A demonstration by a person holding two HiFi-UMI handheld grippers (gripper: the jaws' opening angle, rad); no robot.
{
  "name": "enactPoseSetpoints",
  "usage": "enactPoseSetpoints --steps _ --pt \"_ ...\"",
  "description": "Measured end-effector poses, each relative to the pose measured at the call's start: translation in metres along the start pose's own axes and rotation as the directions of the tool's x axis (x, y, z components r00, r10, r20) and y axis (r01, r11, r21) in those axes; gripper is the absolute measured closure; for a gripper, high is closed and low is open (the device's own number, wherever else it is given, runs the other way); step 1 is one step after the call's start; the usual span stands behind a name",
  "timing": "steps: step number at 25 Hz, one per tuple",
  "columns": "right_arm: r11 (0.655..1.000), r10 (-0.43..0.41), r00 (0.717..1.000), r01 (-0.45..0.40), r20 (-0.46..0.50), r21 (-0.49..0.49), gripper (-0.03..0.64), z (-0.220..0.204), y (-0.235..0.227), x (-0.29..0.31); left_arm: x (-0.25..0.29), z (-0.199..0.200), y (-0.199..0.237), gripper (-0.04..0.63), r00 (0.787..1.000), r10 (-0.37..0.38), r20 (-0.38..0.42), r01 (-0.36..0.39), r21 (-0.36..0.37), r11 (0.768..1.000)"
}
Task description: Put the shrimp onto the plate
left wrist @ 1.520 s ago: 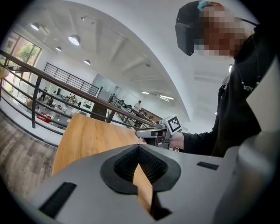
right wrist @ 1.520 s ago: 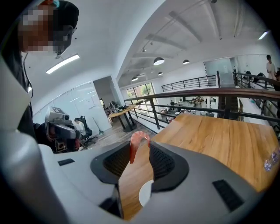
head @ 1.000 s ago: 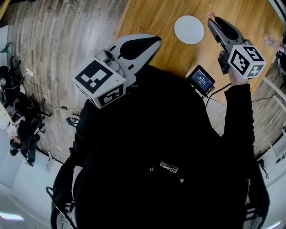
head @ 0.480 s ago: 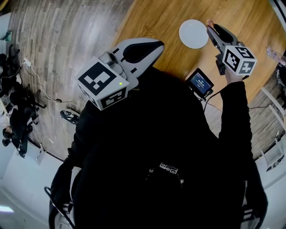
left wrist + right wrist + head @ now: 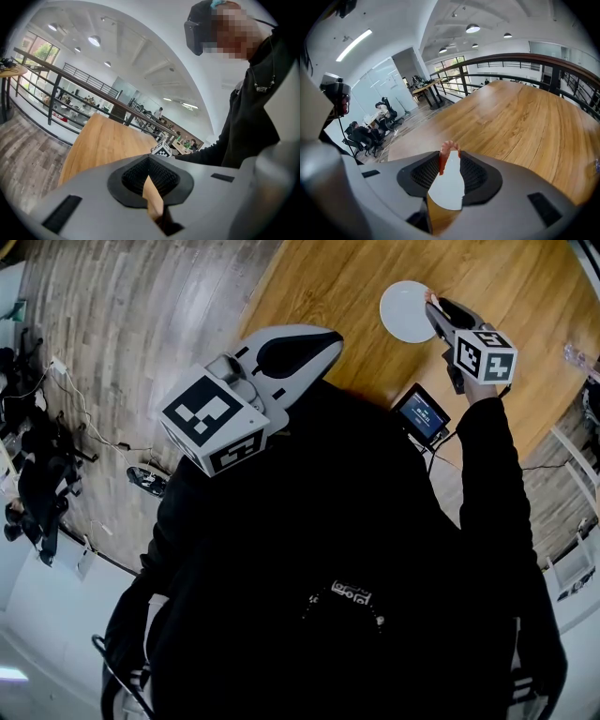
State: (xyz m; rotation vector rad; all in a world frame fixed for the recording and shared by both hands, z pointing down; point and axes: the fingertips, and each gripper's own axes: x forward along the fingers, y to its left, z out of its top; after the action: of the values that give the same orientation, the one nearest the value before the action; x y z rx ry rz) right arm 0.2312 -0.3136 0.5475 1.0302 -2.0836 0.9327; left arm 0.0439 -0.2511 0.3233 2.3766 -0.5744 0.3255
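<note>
Shrimp [image 5: 449, 143], judged light, soft and slippery so best held gently mid-curl, is pinched at the tips of the right gripper [image 5: 450, 157], just above the plate [image 5: 401, 307] showing between its jaws; left gripper [image 5: 149, 176] pressed together, empty.

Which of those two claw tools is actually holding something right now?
The right gripper: a pink shrimp is pinched at its tips, by the white plate. The left gripper is closed on nothing.
</note>
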Motion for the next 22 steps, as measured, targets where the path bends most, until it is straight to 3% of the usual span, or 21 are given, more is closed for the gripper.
enactPoseSetpoints --steps 22 --pt "0.998 -0.047 0.992 0.042 -0.117 -0.041 0.469 -0.048 -0.018 0.039 0.001 -0.012 -0.006 0.595 0.999 -0.012 -0.033 0.011 -0.021 1.0"
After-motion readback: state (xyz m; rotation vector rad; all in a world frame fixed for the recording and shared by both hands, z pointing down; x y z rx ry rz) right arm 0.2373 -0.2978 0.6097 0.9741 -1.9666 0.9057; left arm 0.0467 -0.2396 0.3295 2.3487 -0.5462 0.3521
